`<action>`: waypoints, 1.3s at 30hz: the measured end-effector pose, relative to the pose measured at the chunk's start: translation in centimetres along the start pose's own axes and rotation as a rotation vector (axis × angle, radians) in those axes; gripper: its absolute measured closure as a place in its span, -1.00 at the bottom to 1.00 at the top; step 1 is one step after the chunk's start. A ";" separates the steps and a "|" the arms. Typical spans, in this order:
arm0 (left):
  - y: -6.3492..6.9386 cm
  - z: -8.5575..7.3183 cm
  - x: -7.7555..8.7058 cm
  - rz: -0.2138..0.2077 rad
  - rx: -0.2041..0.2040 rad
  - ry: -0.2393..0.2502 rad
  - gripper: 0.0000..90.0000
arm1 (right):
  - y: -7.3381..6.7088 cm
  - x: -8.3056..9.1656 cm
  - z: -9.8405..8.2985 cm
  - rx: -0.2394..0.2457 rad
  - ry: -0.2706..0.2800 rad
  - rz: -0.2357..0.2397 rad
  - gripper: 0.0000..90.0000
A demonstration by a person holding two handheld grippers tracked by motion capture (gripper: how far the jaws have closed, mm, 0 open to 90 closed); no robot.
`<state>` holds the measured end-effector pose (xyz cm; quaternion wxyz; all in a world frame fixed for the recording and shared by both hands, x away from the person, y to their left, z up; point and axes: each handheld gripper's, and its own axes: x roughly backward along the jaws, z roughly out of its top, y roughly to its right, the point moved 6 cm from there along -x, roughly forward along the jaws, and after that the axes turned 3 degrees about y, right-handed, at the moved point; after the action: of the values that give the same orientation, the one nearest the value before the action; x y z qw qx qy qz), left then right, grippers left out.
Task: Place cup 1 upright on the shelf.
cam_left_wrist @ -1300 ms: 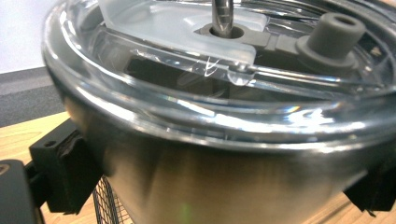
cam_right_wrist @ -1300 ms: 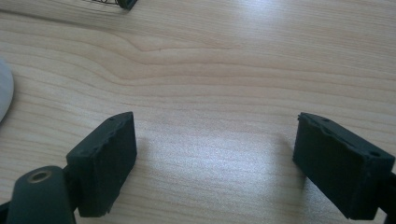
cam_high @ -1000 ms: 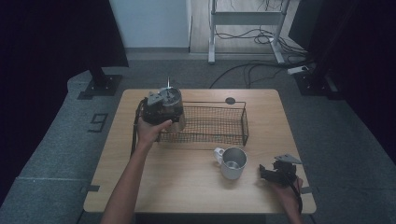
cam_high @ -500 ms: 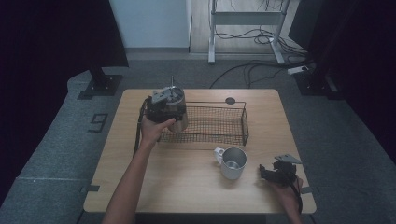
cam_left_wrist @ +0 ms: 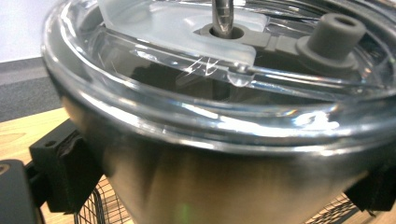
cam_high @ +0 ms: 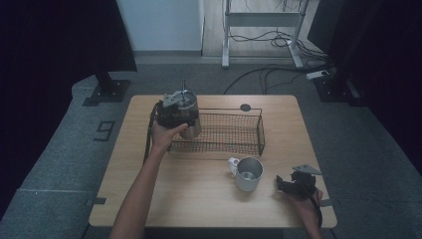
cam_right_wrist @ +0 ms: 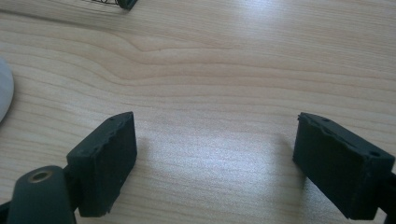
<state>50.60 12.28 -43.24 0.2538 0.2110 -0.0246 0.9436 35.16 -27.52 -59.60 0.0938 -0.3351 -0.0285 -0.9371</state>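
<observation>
Left claw — one tumbler clamped

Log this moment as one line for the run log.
left gripper: shut on steel tumbler, over wire basket left end | right gripper: open, empty, over table | mug: upright, front of basket

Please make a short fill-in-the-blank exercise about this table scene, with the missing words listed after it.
1. The left gripper holds a steel tumbler over the left end of the wire ____.
2. The tumbler's clear lid has a metal ____ through its middle.
3. The mug stands on the table with its ____ towards the basket.
4. The right gripper rests near the mug, its fingers ____ with nothing between them.

Missing words: basket; straw; handle; open
</observation>
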 end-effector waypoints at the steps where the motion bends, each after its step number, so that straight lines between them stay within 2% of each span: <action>1: 0.0 -0.1 -0.1 0.002 0.000 -0.005 -0.91 | 0.0 0.0 0.0 0.000 0.000 0.000 -0.71; 27: -0.4 -2.6 -2.8 0.025 0.011 -0.069 -0.91 | 0.0 0.0 0.0 0.000 0.000 0.000 -0.71; 39: 0.0 -3.3 -3.6 0.031 -0.001 -0.094 -0.91 | 0.0 0.0 0.0 0.000 0.000 0.000 -0.70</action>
<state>52.11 11.16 -47.74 0.2381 0.2547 -0.0402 0.9364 35.16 -27.52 -59.60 0.0938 -0.3350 -0.0286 -0.9371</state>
